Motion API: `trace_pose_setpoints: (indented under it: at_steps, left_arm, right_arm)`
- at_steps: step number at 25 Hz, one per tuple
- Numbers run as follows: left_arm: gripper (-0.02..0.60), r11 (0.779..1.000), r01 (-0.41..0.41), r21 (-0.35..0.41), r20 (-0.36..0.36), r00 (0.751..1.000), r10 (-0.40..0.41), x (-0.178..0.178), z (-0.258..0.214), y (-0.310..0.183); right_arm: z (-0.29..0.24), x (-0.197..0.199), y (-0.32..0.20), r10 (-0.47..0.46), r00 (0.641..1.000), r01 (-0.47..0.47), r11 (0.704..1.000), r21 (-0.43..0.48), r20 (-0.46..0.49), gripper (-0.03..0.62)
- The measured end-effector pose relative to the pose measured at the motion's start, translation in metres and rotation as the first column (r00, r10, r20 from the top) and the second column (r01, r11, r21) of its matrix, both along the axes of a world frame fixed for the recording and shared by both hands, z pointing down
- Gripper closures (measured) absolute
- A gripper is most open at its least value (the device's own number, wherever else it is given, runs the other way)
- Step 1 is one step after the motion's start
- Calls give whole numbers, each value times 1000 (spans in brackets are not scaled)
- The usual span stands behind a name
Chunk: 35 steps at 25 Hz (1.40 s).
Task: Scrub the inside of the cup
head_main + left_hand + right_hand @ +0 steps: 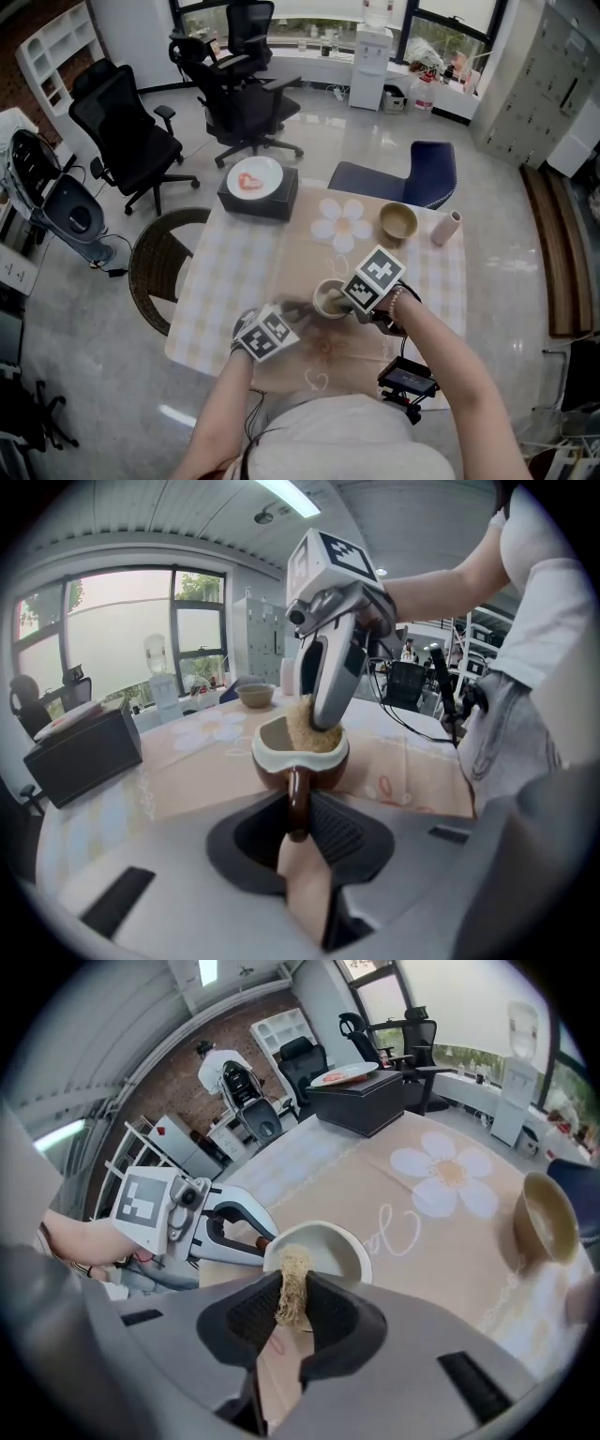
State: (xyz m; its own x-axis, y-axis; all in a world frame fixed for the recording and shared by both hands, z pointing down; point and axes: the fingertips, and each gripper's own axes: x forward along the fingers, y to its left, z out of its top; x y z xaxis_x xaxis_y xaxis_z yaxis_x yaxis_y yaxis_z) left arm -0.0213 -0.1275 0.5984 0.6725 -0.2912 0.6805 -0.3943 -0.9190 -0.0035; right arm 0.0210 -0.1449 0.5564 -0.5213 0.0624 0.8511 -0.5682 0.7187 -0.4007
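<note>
A cup (281, 754), brown outside and cream inside, stands on the table near its front middle (328, 298). My left gripper (298, 825) is shut on the cup's brown handle (298, 799) and holds it from the left (302, 310). My right gripper (292, 1305) is shut on a tan fibrous scrubber (293, 1283). It comes down from the right (343, 302) and points steeply into the cup (328, 1246). The scrubber (304, 727) sits inside the cup against its wall, and its lower part is hidden by the rim.
A tan bowl (397, 221) and a small pale vase (446, 228) stand at the far right of the checked tablecloth (225, 272). A black box bearing a white plate (256, 180) sits at the far left corner. Office chairs (239, 89) and a wicker chair (159, 262) stand around the table.
</note>
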Motion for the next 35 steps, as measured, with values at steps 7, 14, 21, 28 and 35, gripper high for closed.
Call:
trace_pose_setpoints:
  at_steps: [7,14,21,28,35]
  left_arm:
    - [515,1000,3,3,-8,1000,-3,-1,2,-1]
    - [515,1000,5,-5,-2,1000,-5,-2,0,0]
    - [515,1000,2,-5,-7,1000,-2,0,2,-1]
    - [515,1000,-4,-7,-7,1000,4,-1,0,1]
    - [515,1000,-1,-5,-9,1000,1,-1,2,0]
  right_arm:
    - [0,-15,-7,139,980,-141,990,5,144,520]
    - [-1,-16,-10,188,962,-206,976,72,198,522]
    - [-3,-9,-20,99,983,-143,941,306,154,520]
    - [-5,-3,-27,-3,998,-27,869,494,61,520]
    - [0,-2,-26,-93,996,82,855,512,-5,520]
